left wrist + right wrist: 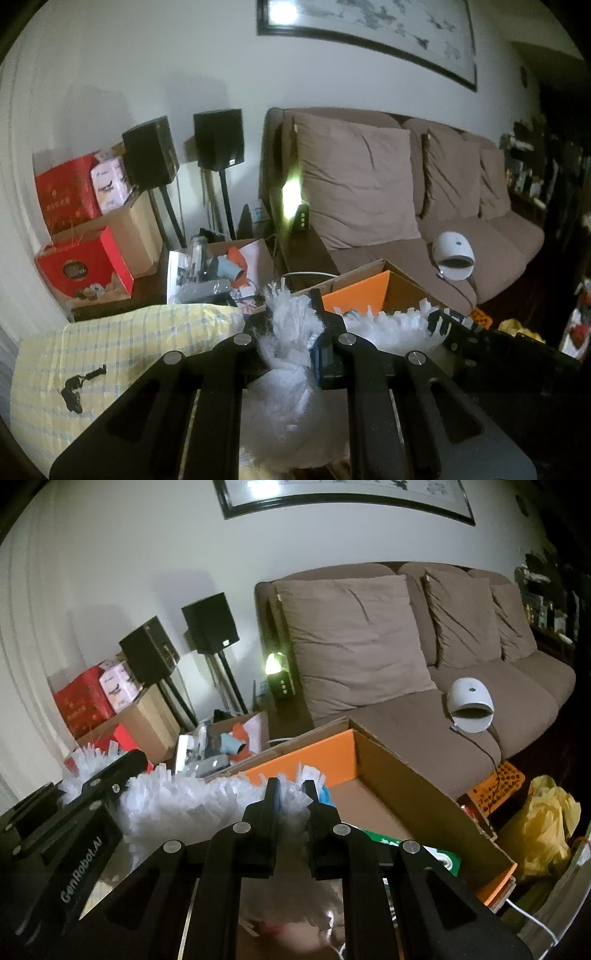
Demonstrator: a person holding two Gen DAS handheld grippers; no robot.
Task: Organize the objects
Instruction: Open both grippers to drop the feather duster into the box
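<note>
A white, fringed plastic sheet (384,328) is stretched between my two grippers. My left gripper (290,314) is shut on one bunched end of it, which spills down between the black fingers. My right gripper (291,786) is shut on the other end of the sheet (192,801). Each wrist view shows the other gripper clamped on the fringe at its side. Just beyond the sheet stands an open cardboard box (399,775) with an orange inner flap (356,295). Something green and white lies inside it, mostly hidden.
A brown sofa (461,236) with cushions carries a white domed device (454,254) on a cable. Two black speakers (218,138) on stands, red boxes (85,266) and a cluttered open box (218,266) stand left. Nearer are yellow checked cloth (122,343) and a yellow bag (539,827).
</note>
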